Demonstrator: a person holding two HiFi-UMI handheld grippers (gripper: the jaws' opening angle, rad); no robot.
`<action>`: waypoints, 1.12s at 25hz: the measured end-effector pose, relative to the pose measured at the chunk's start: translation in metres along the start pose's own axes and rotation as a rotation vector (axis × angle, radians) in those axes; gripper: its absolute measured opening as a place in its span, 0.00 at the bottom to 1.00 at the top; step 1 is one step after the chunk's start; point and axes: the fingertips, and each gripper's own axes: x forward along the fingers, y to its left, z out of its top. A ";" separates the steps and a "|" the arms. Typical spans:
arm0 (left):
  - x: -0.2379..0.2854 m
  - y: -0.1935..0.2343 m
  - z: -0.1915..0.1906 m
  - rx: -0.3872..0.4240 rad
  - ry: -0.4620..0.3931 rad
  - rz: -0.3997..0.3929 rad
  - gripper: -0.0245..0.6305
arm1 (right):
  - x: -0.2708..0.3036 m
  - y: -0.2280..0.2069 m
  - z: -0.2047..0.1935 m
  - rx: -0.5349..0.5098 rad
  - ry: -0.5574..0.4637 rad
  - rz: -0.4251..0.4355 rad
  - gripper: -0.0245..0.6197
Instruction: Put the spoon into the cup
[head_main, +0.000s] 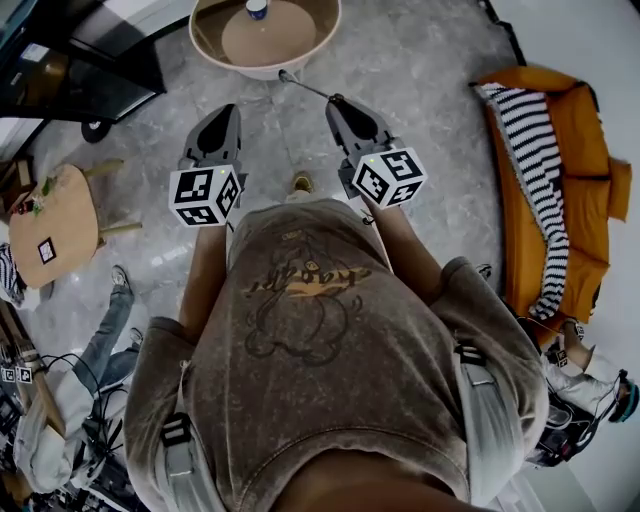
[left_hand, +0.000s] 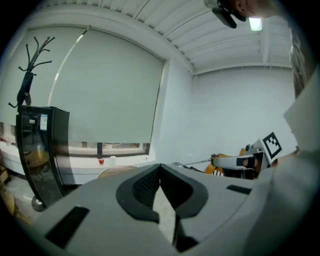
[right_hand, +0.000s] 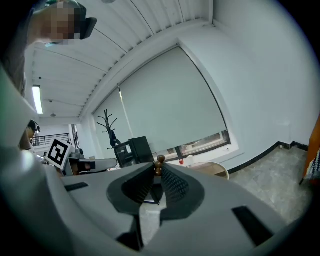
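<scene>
Two grippers level | right gripper (head_main: 337, 100) clenched on spoon (head_main: 308, 88), long axis aimed forward | cup (head_main: 257, 9) on round table (head_main: 300, 55), ahead, slightly left of spoon tip | left gripper (head_main: 224, 110) closed, empty

We get bright, even indoor light. A ceiling lamp (left_hand: 255, 23) glares in the left gripper view. Both gripper views bulge, with black corners and soft foregrounds. The head view is sharp; floor (head_main: 430, 70) shadows are faint.
</scene>
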 end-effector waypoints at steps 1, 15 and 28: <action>0.004 0.001 0.002 -0.003 -0.004 0.002 0.07 | 0.005 -0.003 0.000 0.000 0.007 0.007 0.13; 0.043 -0.004 0.020 0.001 -0.012 0.011 0.07 | 0.024 -0.040 0.012 0.015 0.029 0.023 0.13; 0.133 0.090 0.033 -0.034 0.012 -0.003 0.07 | 0.149 -0.076 0.026 0.027 0.059 0.003 0.13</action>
